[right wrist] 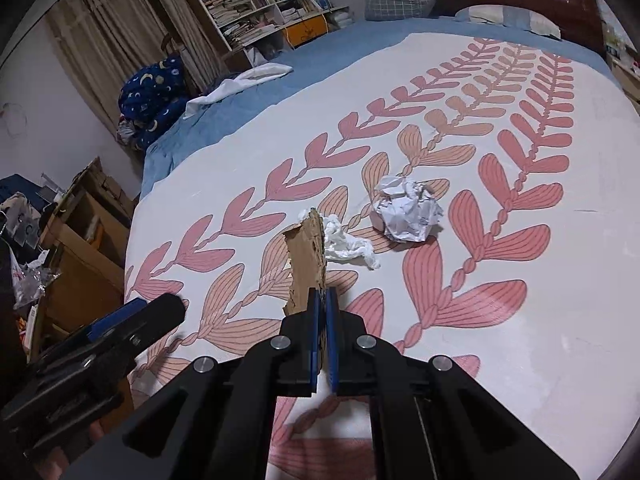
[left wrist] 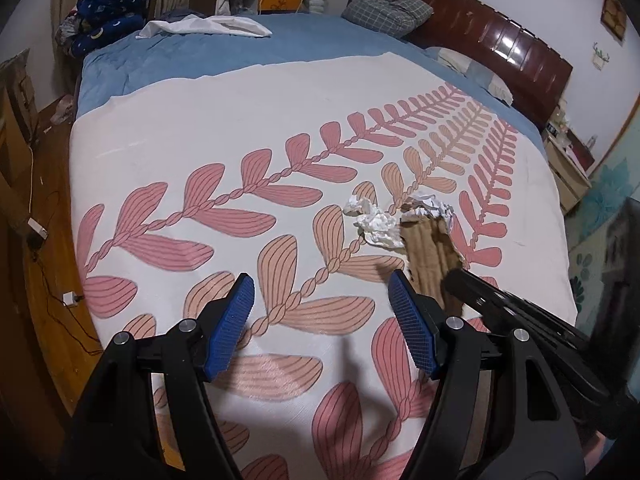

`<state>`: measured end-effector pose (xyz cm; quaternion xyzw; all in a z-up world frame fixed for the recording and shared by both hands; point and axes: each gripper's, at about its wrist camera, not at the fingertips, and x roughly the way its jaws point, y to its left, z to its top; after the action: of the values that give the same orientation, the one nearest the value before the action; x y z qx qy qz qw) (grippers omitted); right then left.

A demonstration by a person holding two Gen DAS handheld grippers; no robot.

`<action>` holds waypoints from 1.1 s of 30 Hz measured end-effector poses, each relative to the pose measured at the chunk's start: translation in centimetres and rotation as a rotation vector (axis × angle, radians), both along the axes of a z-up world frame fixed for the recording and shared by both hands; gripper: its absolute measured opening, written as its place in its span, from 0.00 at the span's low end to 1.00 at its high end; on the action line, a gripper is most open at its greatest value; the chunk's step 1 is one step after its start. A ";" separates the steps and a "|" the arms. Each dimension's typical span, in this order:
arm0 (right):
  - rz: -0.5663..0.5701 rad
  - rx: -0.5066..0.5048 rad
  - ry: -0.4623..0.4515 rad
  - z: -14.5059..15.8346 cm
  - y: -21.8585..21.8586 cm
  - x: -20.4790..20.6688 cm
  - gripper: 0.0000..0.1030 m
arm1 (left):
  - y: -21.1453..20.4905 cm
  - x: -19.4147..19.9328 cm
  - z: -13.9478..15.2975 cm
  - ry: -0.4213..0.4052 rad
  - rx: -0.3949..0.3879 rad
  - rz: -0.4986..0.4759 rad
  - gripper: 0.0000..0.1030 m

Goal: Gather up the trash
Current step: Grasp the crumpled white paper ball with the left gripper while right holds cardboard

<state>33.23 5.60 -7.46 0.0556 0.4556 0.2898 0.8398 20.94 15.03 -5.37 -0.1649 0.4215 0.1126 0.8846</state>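
Observation:
My right gripper [right wrist: 323, 294] is shut on a torn piece of brown cardboard [right wrist: 306, 256] and holds it upright over the bed; the cardboard also shows in the left wrist view [left wrist: 430, 254], with the right gripper [left wrist: 456, 276] below it. A crumpled white tissue [left wrist: 376, 222] [right wrist: 346, 242] lies just beyond the cardboard. A crumpled paper ball [right wrist: 408, 208] [left wrist: 434, 206] lies further on, to the right of the tissue. My left gripper [left wrist: 322, 286] is open and empty, hovering over the sheet to the left of the cardboard.
The trash lies on a white sheet with pink leaf print [left wrist: 224, 128] over a blue bedspread [left wrist: 280, 48]. A dark wooden headboard [left wrist: 500, 36] and pillows are at the far right. Cardboard boxes [right wrist: 80, 248] and cables crowd the floor left of the bed.

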 end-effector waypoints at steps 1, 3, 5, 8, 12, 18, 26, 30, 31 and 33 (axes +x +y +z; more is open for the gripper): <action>-0.007 -0.002 -0.005 0.2 -0.3 -0.2 0.05 | -0.1 0.2 -0.1 0.001 0.001 0.000 0.68; -0.026 0.010 0.006 0.6 -1.4 -0.5 0.05 | -0.2 0.8 -0.3 0.004 0.001 -0.006 0.68; -0.049 0.030 0.016 1.1 -2.8 -1.0 0.05 | -0.2 1.5 -0.8 0.013 -0.002 -0.014 0.68; -0.070 0.050 0.003 2.2 -4.7 -1.7 0.05 | -0.4 2.7 -1.4 0.021 -0.003 -0.029 0.68; -0.116 0.032 -0.042 3.5 -7.4 -2.6 0.05 | -0.9 4.9 -2.1 0.016 -0.017 -0.049 0.68; -0.160 0.014 -0.044 3.6 -10.6 -2.7 0.05 | -2.6 8.4 -3.0 0.031 0.015 -0.093 0.68; -0.191 0.071 -0.008 3.7 -13.3 -1.4 0.05 | -6.0 10.1 -3.1 0.005 0.015 -0.179 0.68; -0.200 0.080 -0.001 3.7 -14.0 -1.3 0.05 | -8.8 11.0 -3.3 -0.013 0.106 -0.244 0.79; -0.200 0.082 0.001 3.7 -14.1 -1.3 0.05 | -9.6 11.5 -3.7 -0.002 0.143 -0.255 0.79; -0.202 0.081 0.007 3.6 -14.4 -1.4 0.05 | -10.1 12.4 -4.4 0.032 0.173 -0.263 0.79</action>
<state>31.84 -8.83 -3.87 0.1360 0.4387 0.2217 0.8602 33.37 4.89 -9.74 -0.0295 0.4422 0.0341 0.8958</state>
